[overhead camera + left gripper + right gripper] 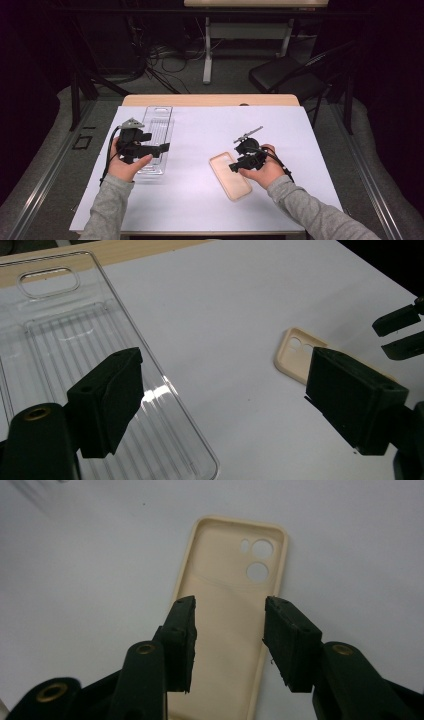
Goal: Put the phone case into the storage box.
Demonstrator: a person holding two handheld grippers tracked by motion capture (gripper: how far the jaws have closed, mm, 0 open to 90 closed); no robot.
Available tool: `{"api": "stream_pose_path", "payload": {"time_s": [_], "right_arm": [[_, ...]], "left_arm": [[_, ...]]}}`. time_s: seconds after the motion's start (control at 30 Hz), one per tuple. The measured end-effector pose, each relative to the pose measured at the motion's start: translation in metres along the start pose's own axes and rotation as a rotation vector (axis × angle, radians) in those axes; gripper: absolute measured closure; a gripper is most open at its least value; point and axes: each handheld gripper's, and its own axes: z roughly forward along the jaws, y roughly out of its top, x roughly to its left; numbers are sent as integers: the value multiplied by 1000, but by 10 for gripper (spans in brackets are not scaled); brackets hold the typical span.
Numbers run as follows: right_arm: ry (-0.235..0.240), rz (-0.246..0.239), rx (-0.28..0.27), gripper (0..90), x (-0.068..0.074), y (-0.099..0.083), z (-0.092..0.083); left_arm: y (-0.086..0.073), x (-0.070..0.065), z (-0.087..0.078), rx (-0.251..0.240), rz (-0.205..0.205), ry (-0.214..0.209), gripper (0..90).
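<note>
High view, table: I see a wooden table point(210, 100) covered by a white sheet point(200, 200), with my two sleeved forearms coming in from the near edge.
High view, left gripper: my left gripper point(161, 148) sits at the left, its tips over the near half of a clear plastic tray point(158, 125) that runs from near to far.
High view, right gripper: my right gripper point(233, 166) is at the right, tips pointing left over the right edge of a beige phone case point(227, 176) lying flat on the sheet, well apart from the tray.
Left gripper view, jaws: I read them as wide open with nothing between the pads; one jaw hangs above the ribbed floor of the tray point(60, 340), the other above bare sheet.
Left gripper view, case: the phone case point(295, 352) lies to the right of the tray, camera cut-outs at its far end, partly hidden by my own jaw; the right gripper point(397, 335) shows beyond it at the right edge.
Right gripper view, case: the phone case point(225, 615) lies open side up, cut-outs at the end away from me.
Right gripper view, jaws: they are partly open, standing over the near half of the case, roughly in line with its two long edges. I cannot tell whether the pads touch it.
</note>
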Motion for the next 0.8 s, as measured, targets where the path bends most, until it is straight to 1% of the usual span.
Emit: {"api": "stream_pose_path", "payload": {"time_s": [0.03, 0.1, 0.17, 0.2, 0.23, 0.27, 0.3, 0.33, 0.37, 0.4, 0.43, 0.47, 0.5, 0.57, 0.6, 0.63, 0.67, 0.7, 0.73, 0.8], "right_arm": [[0, -2, 25, 558, 0, 1, 1], [-2, -2, 39, 546, 0, 3, 3], [6, 2, 66, 544, -1, 5, 5], [4, 13, 76, 544, -1, 5, 6], [-2, 20, 81, 543, -1, 5, 7], [-14, 16, 97, 535, -1, 5, 8], [-30, 24, 115, 527, 0, 6, 8], [-43, 32, 119, 523, 1, 6, 9], [-55, 15, 138, 524, 0, 6, 9], [-53, 25, 133, 524, 0, 6, 10], [-55, 46, 145, 520, 1, 7, 10], [-61, 49, 143, 513, 2, 6, 11], [-68, 48, 149, 510, 2, 7, 11], [-81, 41, 144, 505, 2, 6, 13], [-82, 43, 142, 505, 2, 6, 14], [-83, 35, 147, 505, 1, 7, 15], [-87, 35, 144, 505, 1, 7, 16], [-93, 38, 157, 505, 1, 7, 16], [-98, 39, 159, 505, 1, 7, 16], [-99, 43, 150, 506, -1, 7, 18]], "left_arm": [[0, 0, 0, -1, -1, 2, 154], [0, 1, -1, -3, -6, 3, 153], [-1, 2, -1, -4, -9, 5, 154], [-1, 2, -1, -4, -9, 5, 153], [-1, 2, -1, -2, -7, 5, 153], [-1, 2, -1, -2, -11, 6, 154], [-1, 3, -1, -1, -11, 6, 153], [-2, 3, -1, 0, -12, 7, 154], [-2, 3, -1, 1, -12, 6, 155], [-2, 3, -1, 1, -14, 5, 155], [-2, 3, -1, 0, -16, 7, 155], [-2, 3, -1, 0, -14, 8, 155], [-2, 3, -1, 0, -15, 6, 155], [-2, 3, -1, 0, -13, 7, 155], [-2, 3, -1, 0, -13, 7, 155], [-2, 3, -1, -1, -13, 8, 155], [-2, 2, 0, -1, -12, 7, 155], [-2, 2, 0, -1, -11, 8, 155], [-2, 2, 0, 2, -11, 6, 155], [-2, 2, 0, 1, -10, 8, 155]]}}
